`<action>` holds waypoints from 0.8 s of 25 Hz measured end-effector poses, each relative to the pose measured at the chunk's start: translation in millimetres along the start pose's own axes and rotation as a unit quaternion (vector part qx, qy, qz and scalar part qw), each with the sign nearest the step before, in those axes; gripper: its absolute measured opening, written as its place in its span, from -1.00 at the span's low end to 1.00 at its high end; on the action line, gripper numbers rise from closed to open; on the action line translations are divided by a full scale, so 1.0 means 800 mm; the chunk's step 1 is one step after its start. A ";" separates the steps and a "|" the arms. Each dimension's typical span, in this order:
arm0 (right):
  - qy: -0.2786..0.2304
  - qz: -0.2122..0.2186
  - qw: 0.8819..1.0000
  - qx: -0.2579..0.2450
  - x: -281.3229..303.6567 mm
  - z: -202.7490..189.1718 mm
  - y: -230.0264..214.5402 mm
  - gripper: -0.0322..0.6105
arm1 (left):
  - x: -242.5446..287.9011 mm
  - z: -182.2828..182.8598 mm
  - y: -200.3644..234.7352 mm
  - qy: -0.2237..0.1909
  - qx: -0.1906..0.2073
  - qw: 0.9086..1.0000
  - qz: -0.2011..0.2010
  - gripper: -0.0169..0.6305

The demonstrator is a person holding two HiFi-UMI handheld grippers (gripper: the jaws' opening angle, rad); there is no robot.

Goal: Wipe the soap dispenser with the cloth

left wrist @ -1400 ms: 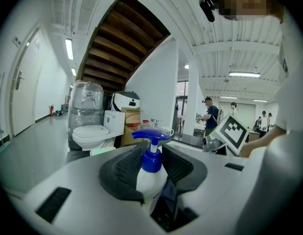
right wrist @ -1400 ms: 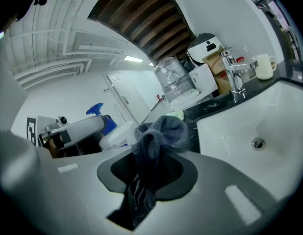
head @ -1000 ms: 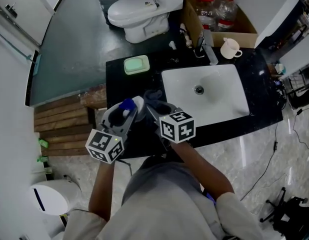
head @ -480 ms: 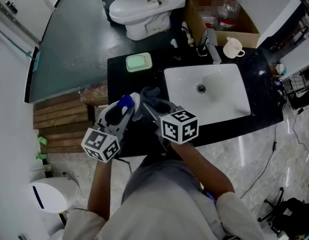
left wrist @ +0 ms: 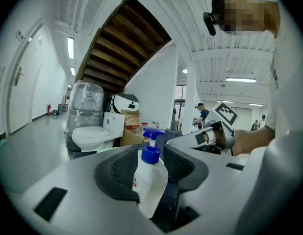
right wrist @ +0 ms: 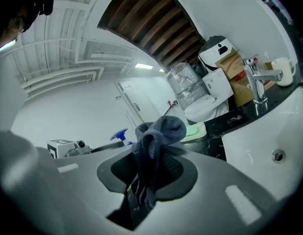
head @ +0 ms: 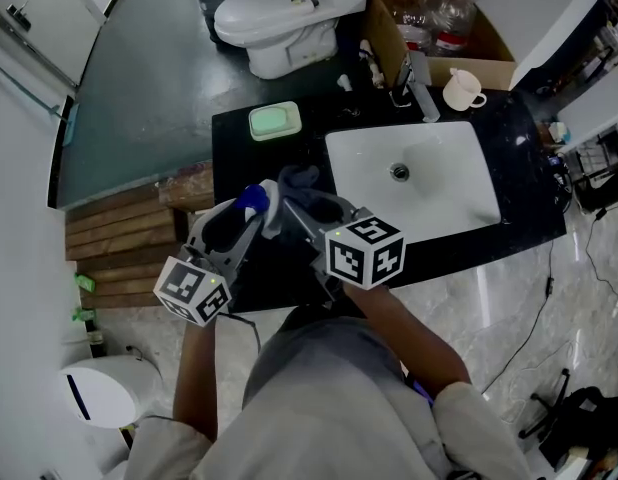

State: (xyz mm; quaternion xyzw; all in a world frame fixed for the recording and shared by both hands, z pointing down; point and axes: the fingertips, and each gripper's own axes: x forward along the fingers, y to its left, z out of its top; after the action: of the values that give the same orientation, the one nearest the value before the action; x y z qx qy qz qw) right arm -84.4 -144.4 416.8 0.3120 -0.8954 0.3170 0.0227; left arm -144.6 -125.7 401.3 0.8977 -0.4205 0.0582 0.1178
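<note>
1. Dispenser [left wrist: 152,177], white with a blue pump, stands upright between the pads [left wrist: 117,168] of the left gripper [head: 247,220], above the left part of the counter [head: 234,153].
2. We see those jaws set wide, with both pads against the dispenser's sides. They have just been opening, and we can't quite tell how firm the squeeze is.
3. We see the right gripper [right wrist: 151,166] pinching a dark cloth [right wrist: 159,131], which is bunched above its jaws.
4. We find the cloth just beside the pump, left of the sink [head: 439,203].
</note>
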 end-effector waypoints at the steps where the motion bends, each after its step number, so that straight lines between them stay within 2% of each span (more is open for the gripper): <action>1: -0.002 0.002 1.000 -0.001 -0.001 0.002 0.002 -0.68 | 0.001 0.005 -0.002 0.001 0.013 1.000 -0.001 -0.49; 4: -0.006 0.005 1.000 -0.003 -0.003 0.005 0.006 -0.68 | 0.009 0.009 -0.005 0.010 0.049 0.999 -0.008 -0.49; 12: 0.000 0.003 1.000 -0.005 0.001 0.001 0.002 -0.68 | 0.039 0.012 -0.010 0.018 0.115 0.993 -0.038 -0.50; 13: -0.001 0.002 1.000 -0.004 0.000 0.001 0.001 -0.68 | 0.040 0.012 -0.010 0.016 0.116 0.992 -0.037 -0.57; 15: -0.002 0.001 1.000 -0.003 -0.001 0.001 0.001 -0.68 | 0.040 0.014 -0.008 0.008 0.106 0.994 -0.030 -0.58; 20: 0.006 -0.001 1.000 0.000 0.008 -0.009 -0.002 -0.68 | 0.037 0.020 0.009 -0.020 0.056 0.998 0.004 -0.59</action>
State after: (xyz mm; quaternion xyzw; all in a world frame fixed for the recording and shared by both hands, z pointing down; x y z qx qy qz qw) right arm -89.8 -144.6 425.0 0.3114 -0.8947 0.3189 0.0280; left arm -130.9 -155.9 392.7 0.9023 -0.4223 0.0637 0.0585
